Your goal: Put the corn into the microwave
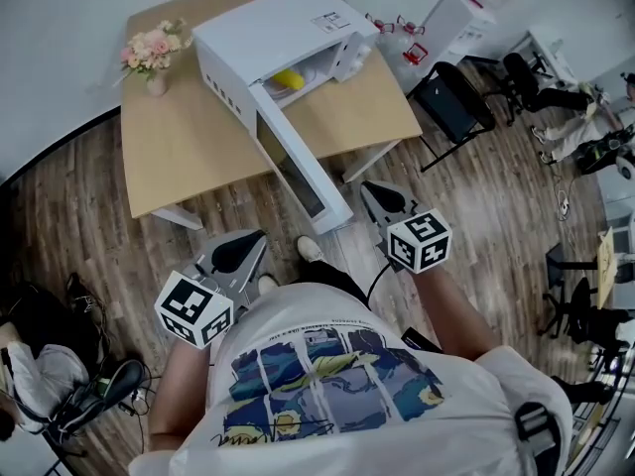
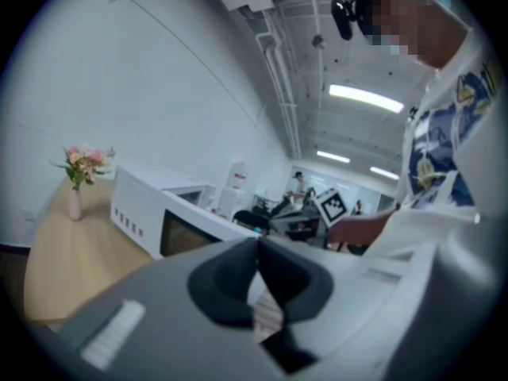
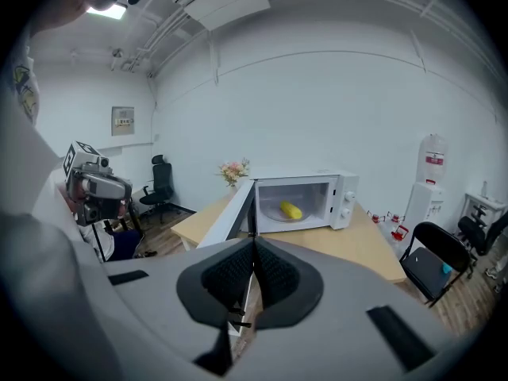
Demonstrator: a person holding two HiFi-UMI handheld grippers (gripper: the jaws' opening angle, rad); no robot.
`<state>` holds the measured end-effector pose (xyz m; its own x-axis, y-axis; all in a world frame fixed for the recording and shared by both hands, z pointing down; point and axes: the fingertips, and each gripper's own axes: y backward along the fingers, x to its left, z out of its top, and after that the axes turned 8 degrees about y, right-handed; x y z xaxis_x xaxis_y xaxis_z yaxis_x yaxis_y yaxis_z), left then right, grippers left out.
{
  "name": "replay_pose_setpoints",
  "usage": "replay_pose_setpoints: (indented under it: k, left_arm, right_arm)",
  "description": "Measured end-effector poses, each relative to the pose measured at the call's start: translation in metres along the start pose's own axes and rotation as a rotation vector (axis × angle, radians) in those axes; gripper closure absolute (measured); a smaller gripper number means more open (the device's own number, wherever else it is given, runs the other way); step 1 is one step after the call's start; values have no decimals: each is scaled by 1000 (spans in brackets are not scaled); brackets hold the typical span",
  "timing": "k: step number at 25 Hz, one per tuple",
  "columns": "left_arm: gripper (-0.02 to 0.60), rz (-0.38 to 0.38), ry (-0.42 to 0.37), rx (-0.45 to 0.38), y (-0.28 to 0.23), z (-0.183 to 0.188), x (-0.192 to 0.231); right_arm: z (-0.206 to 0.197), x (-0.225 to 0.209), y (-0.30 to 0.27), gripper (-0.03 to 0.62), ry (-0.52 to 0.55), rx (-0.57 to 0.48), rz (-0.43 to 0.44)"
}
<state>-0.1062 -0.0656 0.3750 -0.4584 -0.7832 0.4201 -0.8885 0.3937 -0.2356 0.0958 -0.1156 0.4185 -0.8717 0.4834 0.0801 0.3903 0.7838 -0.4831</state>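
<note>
The yellow corn [image 1: 289, 78] lies inside the white microwave [image 1: 268, 30], which stands on the wooden table [image 1: 189, 147]. The microwave's door [image 1: 303, 177] hangs wide open past the table's front edge. In the right gripper view the corn [image 3: 290, 210] rests on the plate inside the microwave [image 3: 343, 200], behind the open door [image 3: 230, 217]. My right gripper [image 1: 365, 187] is shut and empty, back from the table near the door's end; its jaws [image 3: 254, 248] meet. My left gripper [image 1: 260, 236] is shut too, with nothing in it, low over the floor; its jaws [image 2: 257, 246] also meet.
A vase of pink flowers [image 1: 154, 53] stands at the table's far left corner. A black folding chair [image 1: 451, 102] sits right of the table, with a white dispenser [image 1: 451, 18] behind it. Bags and cables [image 1: 60, 385] lie on the floor at the left.
</note>
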Motion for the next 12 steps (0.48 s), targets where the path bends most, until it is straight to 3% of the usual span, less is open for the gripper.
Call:
replay_pose_setpoints:
  k: [12]
  left_arm:
    - [569,-47,31,1,-2,-10,-3]
  right_arm:
    - [16,13,9,585,41,-11,-6]
